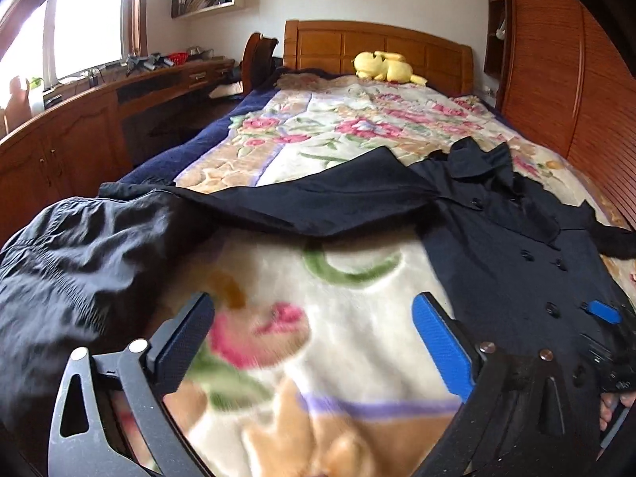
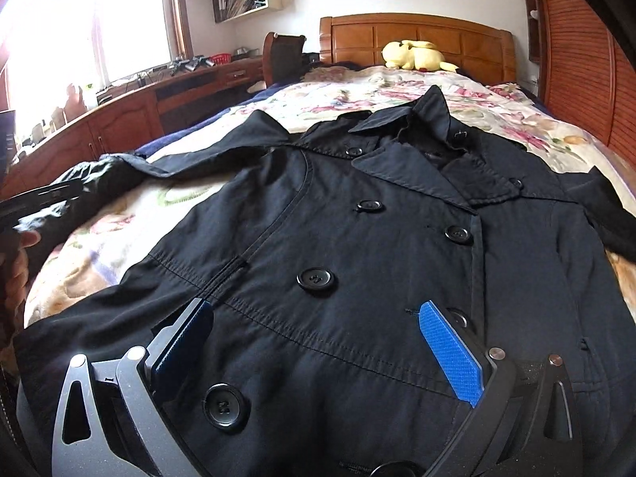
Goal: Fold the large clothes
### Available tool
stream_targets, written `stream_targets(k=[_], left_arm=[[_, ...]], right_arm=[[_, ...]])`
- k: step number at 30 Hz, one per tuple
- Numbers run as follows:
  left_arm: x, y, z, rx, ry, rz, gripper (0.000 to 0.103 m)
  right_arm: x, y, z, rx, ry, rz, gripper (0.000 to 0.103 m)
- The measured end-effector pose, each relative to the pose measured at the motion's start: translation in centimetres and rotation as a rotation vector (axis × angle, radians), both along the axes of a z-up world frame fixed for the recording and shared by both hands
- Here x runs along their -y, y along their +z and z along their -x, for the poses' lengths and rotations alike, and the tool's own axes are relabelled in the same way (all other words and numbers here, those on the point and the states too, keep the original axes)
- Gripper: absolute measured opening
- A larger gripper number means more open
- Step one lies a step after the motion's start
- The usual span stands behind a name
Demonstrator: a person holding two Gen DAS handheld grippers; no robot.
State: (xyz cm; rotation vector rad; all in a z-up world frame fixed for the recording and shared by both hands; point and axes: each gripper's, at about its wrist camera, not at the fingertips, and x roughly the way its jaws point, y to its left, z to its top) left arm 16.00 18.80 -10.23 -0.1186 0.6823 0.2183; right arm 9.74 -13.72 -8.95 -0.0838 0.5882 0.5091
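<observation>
A dark navy double-breasted coat (image 2: 357, 246) lies face up on the floral blanket, collar toward the headboard. In the left wrist view the coat body (image 1: 516, 246) is at the right and its left sleeve (image 1: 278, 206) stretches out to a bunched cuff end (image 1: 79, 246). My left gripper (image 1: 314, 342) is open and empty, over bare blanket below the sleeve. My right gripper (image 2: 318, 349) is open and empty, just above the coat's lower front among the buttons. The right gripper also shows in the left wrist view (image 1: 604, 314), and the left gripper at the right wrist view's left edge (image 2: 43, 194).
The floral blanket (image 1: 338, 127) covers the bed with its wooden headboard (image 1: 377, 45). A yellow plush toy (image 1: 383, 65) lies at the head. A wooden desk and cabinets (image 1: 79, 135) run along the left under a window. A slatted wooden wardrobe (image 1: 576, 79) stands at the right.
</observation>
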Motion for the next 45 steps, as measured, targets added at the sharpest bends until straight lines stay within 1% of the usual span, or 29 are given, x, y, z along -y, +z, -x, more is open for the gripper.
stream_targets(k=[8,10,12,13,15,18,22,26,28,29,30,33,37,39,42,45], left_arm=[[-4.0,-1.5,-4.8,-0.065,0.022,0.055,0.09],[-4.6,-1.9,-6.2,-0.082,0.028,0.066,0.085],[-5.0,-2.2,-7.0,-0.093,0.038,0.081,0.078],[-5.3,-2.4,-7.5,-0.094,0.04,0.096,0.076],[-6.0,-2.8,-8.4,-0.099,0.052,0.134,0.069],[-6.9,-3.3,-9.7,-0.122,0.088,0.152,0.06],[-8.0,-3.9,-10.9,-0.141,0.124,0.198,0.053],[-8.6,-4.5,-12.0,-0.176,0.152,0.205,0.045],[-8.7,-4.6,-12.5,-0.18,0.156,0.201,0.038],[-8.7,-4.5,-12.7,-0.177,0.158,0.195,0.029],[-8.6,-4.4,-12.9,-0.174,0.156,0.189,0.018],[-8.0,-4.0,-13.7,-0.171,0.143,0.159,0.005],[-6.1,-2.2,-13.6,-0.123,0.109,0.094,0.002],[-4.4,-0.7,-13.1,-0.088,0.068,0.075,0.002],[-1.1,1.8,-11.9,-0.043,-0.028,0.073,0.002],[2.4,3.7,-10.8,-0.034,-0.109,0.048,0.002]], right_arm=[[-0.4,-0.5,0.2,0.004,0.0,-0.01,0.103],[-0.5,-0.3,0.2,0.002,0.001,-0.009,0.103],[-0.5,-0.3,0.2,0.004,0.002,-0.008,0.103],[-0.6,-0.3,0.2,0.005,0.002,-0.008,0.103],[-0.6,-0.3,0.2,0.01,0.004,-0.006,0.103],[-0.8,-0.3,0.4,0.018,0.004,-0.001,0.103],[-0.4,-0.2,0.4,0.02,0.007,-0.021,0.103],[-0.6,-0.5,-0.1,-0.001,0.01,-0.02,0.103],[-0.9,-0.5,-0.2,-0.008,0.014,-0.012,0.103],[-0.9,-0.5,-0.2,-0.008,0.015,-0.01,0.103],[-1.0,-0.5,-0.3,-0.007,0.016,-0.011,0.103],[-1.0,-0.4,-0.5,-0.011,0.016,-0.014,0.103],[-1.0,-0.5,-0.6,-0.013,0.017,-0.012,0.103],[-0.9,-0.5,-0.5,-0.011,0.017,-0.013,0.103],[-0.9,-0.5,-0.5,-0.01,0.017,-0.012,0.103],[-0.9,-0.5,-0.5,-0.007,0.016,-0.009,0.103]])
